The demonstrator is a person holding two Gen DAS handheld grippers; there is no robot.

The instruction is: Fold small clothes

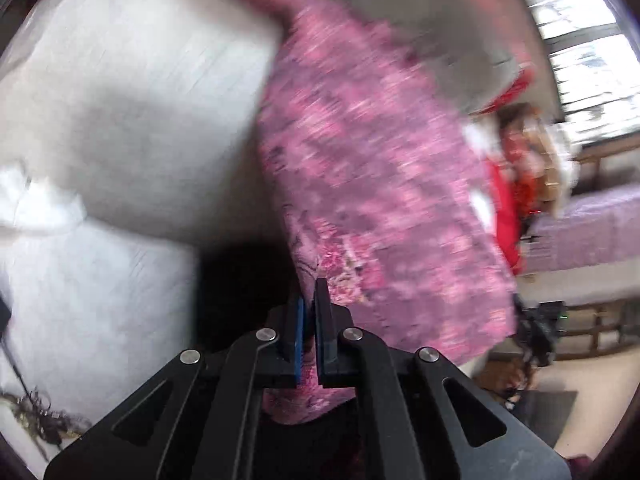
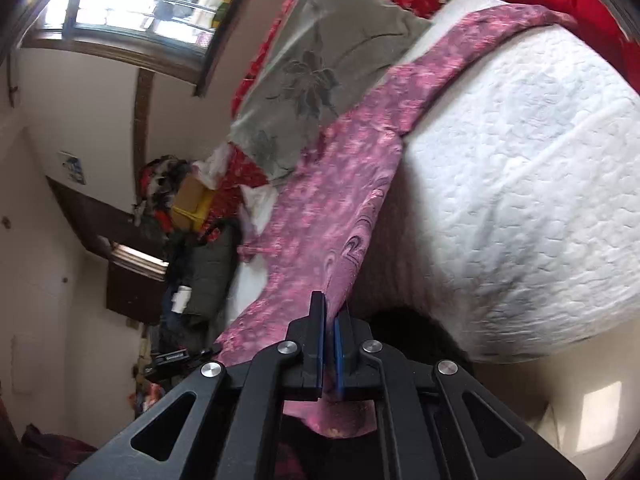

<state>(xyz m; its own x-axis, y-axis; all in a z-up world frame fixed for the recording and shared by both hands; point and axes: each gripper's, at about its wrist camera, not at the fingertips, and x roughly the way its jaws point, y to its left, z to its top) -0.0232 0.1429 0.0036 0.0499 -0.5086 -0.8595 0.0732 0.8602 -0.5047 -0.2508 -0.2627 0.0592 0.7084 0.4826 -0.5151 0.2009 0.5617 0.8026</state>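
Quick count from my end: two tools, my left tool (image 1: 310, 300) and my right tool (image 2: 330, 312), each with two fingers. One pink patterned garment (image 2: 320, 200). One white quilted bed (image 2: 520, 180). One grey flower-print pillow (image 2: 308, 72). One window (image 2: 140, 4). One yellow box (image 2: 192, 210).

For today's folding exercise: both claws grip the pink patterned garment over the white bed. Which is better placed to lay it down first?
Probably neither: the left claw and right claw each pinch the pink garment, so both lower it together onto the white quilt.

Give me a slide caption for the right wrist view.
Right gripper pinches pink floral garment above white quilted bed.
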